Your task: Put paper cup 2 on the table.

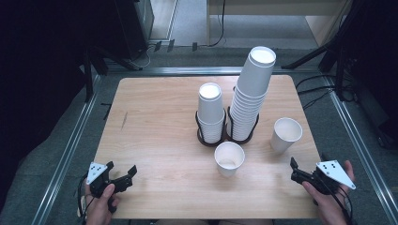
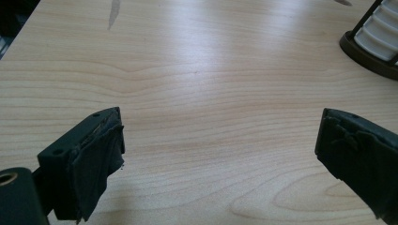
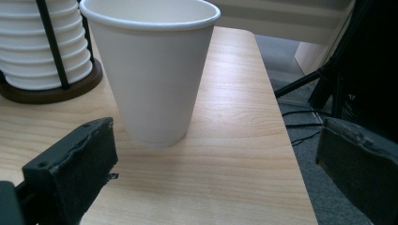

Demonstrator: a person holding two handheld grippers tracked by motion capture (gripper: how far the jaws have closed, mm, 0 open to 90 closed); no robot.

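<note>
Both tools wait wide apart and empty: right tool [image 1: 296, 171] faces the white paper cup [image 3: 151, 70] near the table's right edge; next, judged, close in and grip it, left tool [image 1: 123, 174] idle

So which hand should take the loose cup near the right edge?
Right, probably. The right gripper sits open just below that cup, which stands upright ahead of its jaws; the left gripper faces bare table.

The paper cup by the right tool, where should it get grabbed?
Probably mid-wall, from the near side. The paper cup stands upright, mouth up, just ahead of the open right tool; jaws either side of its round, tapering wall, squeezing gently, since thin paper likely dents.
</note>
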